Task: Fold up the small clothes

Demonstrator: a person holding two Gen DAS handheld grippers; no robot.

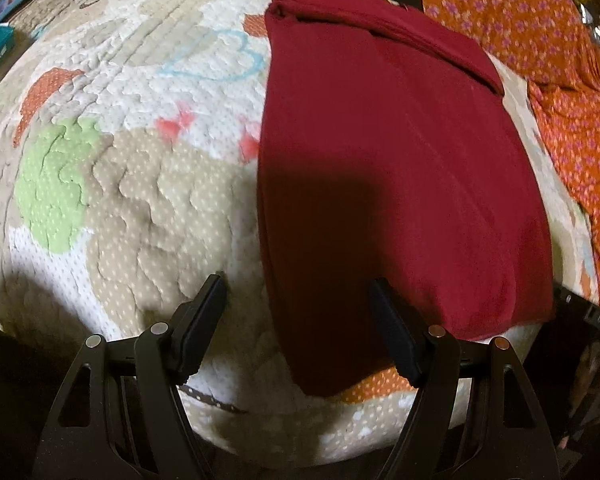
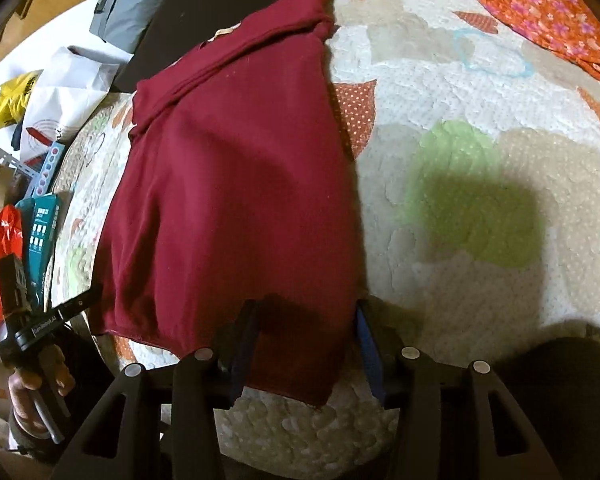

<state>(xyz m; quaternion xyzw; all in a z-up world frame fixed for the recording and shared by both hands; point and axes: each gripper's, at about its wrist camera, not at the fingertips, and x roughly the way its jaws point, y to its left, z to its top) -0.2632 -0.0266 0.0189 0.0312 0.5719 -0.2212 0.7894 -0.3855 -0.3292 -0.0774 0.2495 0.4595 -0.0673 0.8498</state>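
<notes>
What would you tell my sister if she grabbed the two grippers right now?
Left gripper: open, over the shirt's near corner, gripping nothing.
Right gripper: open; the shirt's other near corner lies between its fingers, not pinched.
Shirt: dark red, flat on the quilt, already folded into a long strip, collar at the far end.
Orange floral cloth: beyond it, unfolded.
Left to do: probably pinch both near corners and fold the strip toward the collar.

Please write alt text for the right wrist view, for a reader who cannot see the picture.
A dark red garment, folded into a long strip, lies on a patchwork quilt. The right gripper hovers over its near corner, jaws open on either side of the cloth. An orange flowered fabric lies at the far edge.
</notes>
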